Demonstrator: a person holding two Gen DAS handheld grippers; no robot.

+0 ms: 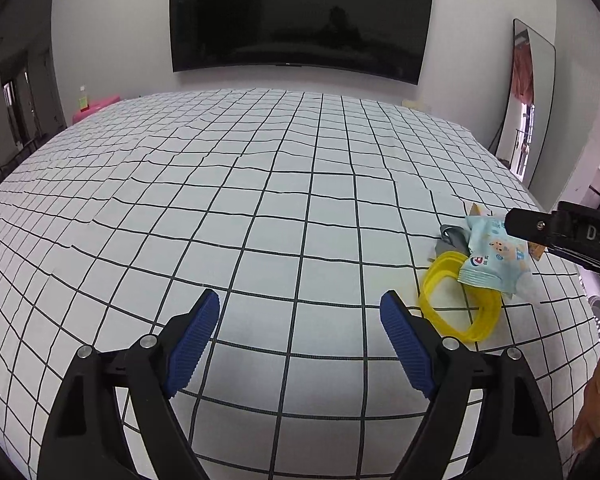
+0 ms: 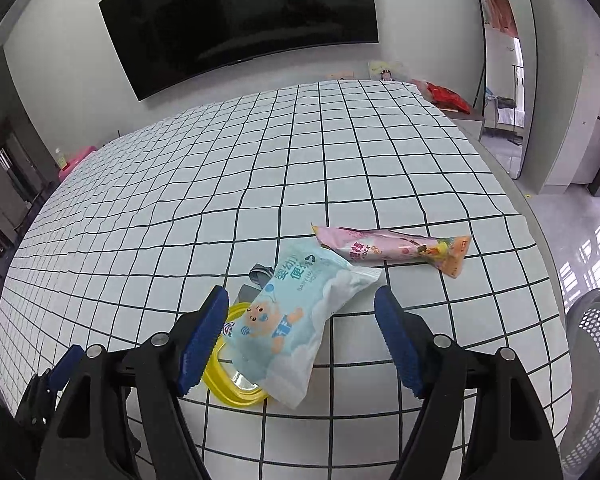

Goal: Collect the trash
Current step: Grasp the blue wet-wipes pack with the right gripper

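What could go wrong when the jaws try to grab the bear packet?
The blue bear packet lies on top of the yellow ring, so the right gripper, its jaws open, might snag or drag the ring too. The packet looks slippery and could slide away. The pink wrapper lies close behind it and could get nudged.

Black tongs [image 1: 300, 340] — ribbed blue pads [image 1: 194, 340], silver screws.
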